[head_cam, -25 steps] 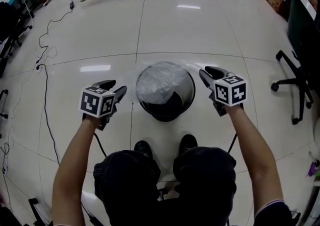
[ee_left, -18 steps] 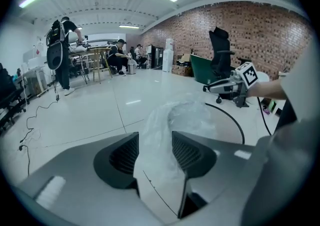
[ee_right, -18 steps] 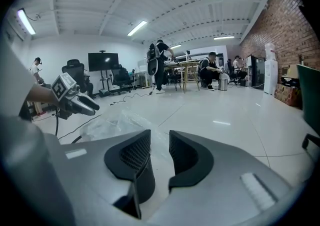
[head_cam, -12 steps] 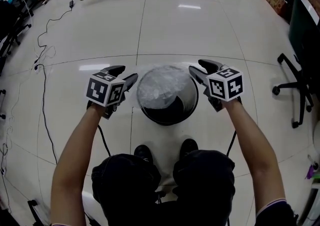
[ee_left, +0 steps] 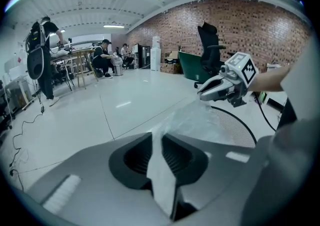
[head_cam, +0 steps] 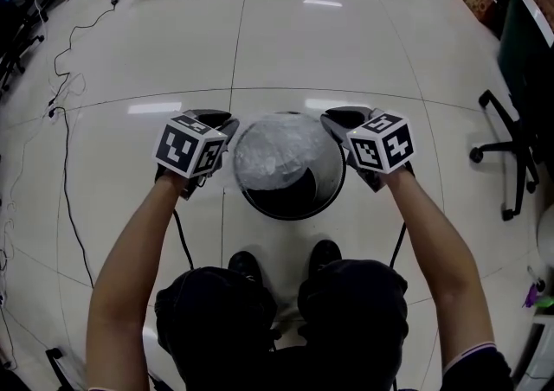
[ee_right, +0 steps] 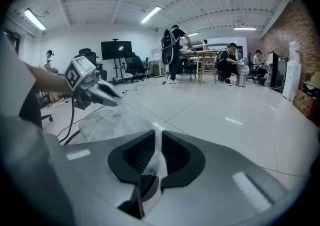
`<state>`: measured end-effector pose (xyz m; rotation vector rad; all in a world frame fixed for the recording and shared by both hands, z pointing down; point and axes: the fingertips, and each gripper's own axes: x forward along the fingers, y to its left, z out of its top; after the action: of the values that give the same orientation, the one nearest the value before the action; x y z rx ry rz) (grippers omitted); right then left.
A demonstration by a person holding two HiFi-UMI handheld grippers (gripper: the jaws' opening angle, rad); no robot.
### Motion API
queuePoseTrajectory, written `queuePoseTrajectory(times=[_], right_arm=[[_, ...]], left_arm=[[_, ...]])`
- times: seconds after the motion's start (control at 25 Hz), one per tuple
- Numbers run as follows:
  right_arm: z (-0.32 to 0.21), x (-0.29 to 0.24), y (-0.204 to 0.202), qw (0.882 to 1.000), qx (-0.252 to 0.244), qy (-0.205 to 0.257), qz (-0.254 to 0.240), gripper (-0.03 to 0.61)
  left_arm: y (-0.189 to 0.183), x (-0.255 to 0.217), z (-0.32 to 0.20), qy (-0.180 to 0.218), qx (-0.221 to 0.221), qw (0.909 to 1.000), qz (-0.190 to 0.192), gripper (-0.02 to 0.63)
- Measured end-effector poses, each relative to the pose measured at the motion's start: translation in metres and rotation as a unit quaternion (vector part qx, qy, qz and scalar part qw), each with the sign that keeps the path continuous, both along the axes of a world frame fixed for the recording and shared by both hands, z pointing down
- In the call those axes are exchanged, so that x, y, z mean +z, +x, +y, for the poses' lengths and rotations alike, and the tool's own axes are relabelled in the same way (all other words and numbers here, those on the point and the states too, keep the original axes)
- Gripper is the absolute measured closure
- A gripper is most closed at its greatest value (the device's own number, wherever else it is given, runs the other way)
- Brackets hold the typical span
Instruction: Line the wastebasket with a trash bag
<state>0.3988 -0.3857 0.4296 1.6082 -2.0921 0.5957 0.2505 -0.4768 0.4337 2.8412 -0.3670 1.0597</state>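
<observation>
A round black mesh wastebasket (head_cam: 299,199) stands on the floor in front of my feet. A clear trash bag (head_cam: 273,151) lies crumpled over its far half. My left gripper (head_cam: 227,128) sits at the rim's left side and my right gripper (head_cam: 334,121) at its right side. Both jaws are closing on the bag. In the left gripper view a strip of clear film (ee_left: 159,165) is pinched between the pads, and the bag (ee_left: 200,120) stretches toward the right gripper (ee_left: 212,89). The right gripper view shows film (ee_right: 156,157) pinched the same way, opposite the left gripper (ee_right: 105,94).
A black office chair (head_cam: 512,151) stands at the right, with boxes and a dark panel (head_cam: 519,35) behind it. Cables (head_cam: 61,112) trail over the tiled floor at the left. People, tables and a screen (ee_right: 116,50) are far across the room.
Both grippers have moved inward to the basket's rim, left one rightward and right one leftward. Their jaws, open before, have come together on the bag's edge.
</observation>
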Motion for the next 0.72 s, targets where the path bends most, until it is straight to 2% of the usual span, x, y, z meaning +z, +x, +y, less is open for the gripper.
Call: queuePoseTrajectory(times=[0.04,0.08,0.48,0.72], right_arm=[[0.001,-0.001,0.0,1.0,-0.001,0.002,0.003,0.554],[0.003,-0.003,0.0,1.0,-0.002,0.004,0.005,0.572],[0.055,-0.019,-0.023,1.0,-0.028,0.007,0.009,0.575],[0.1,-0.013,-0.036,0.999,-0.032,-0.005,0.005,0.577]], left_arm=[[0.0,-0.003,0.003,0.002,0.003,1.0,0.007,0.592],[0.0,-0.006,0.006,0.002,0.008,0.9999,0.013,0.601],[-0.024,-0.024,0.065,-0.009,0.051,0.9986,0.013,0.601],[-0.041,-0.02,0.117,-0.032,0.078,0.9964,0.006,0.601]])
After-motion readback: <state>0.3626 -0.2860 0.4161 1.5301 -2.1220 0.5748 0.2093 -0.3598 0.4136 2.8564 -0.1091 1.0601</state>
